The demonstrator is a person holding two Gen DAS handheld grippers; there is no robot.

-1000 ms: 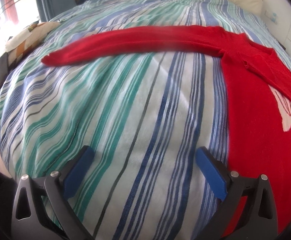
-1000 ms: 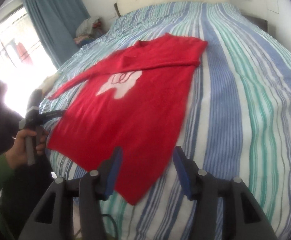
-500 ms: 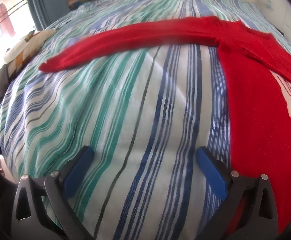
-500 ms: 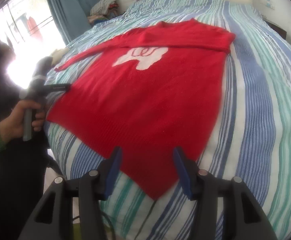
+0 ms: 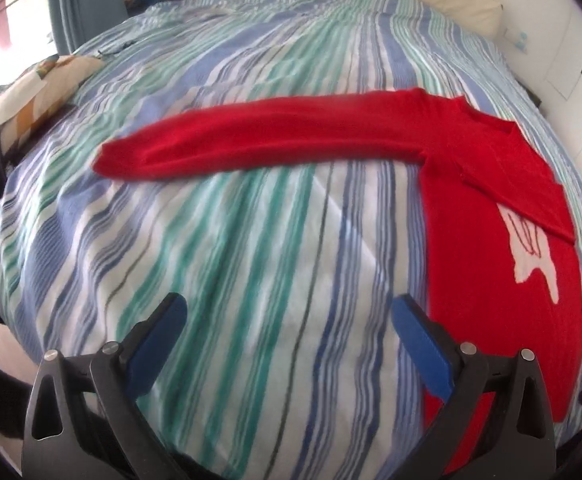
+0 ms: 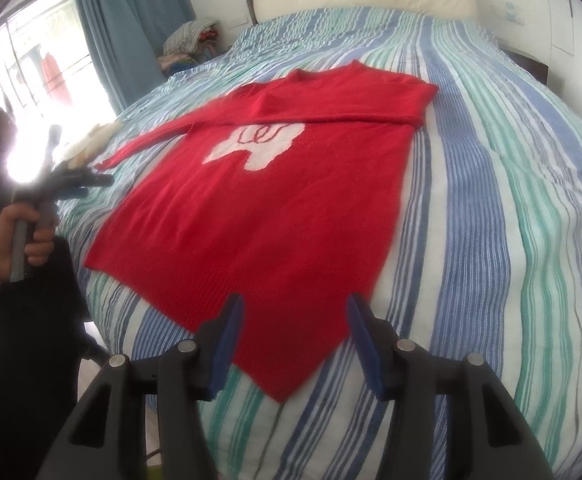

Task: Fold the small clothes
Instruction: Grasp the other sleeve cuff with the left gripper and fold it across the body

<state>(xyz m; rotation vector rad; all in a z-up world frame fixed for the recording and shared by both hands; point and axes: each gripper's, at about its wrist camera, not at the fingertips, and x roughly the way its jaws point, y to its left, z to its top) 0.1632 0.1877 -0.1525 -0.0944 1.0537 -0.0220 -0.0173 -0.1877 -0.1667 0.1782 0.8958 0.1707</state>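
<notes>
My right tool (image 6: 293,322) hangs with its jaws apart and empty over the near hem corner of the red sweater (image 6: 267,208), spread flat on the striped bed (image 6: 491,200). My left tool (image 5: 289,322) gapes wide over bare sheet. Only its view shows the outstretched sleeve (image 5: 259,144) up close; only the right view shows my left hand (image 6: 19,236) gripping its handle.

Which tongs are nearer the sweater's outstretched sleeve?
Left. The left tongs hang open over bare bedspread short of the sleeve; the right tongs hover at the sweater's bottom hem.
</notes>
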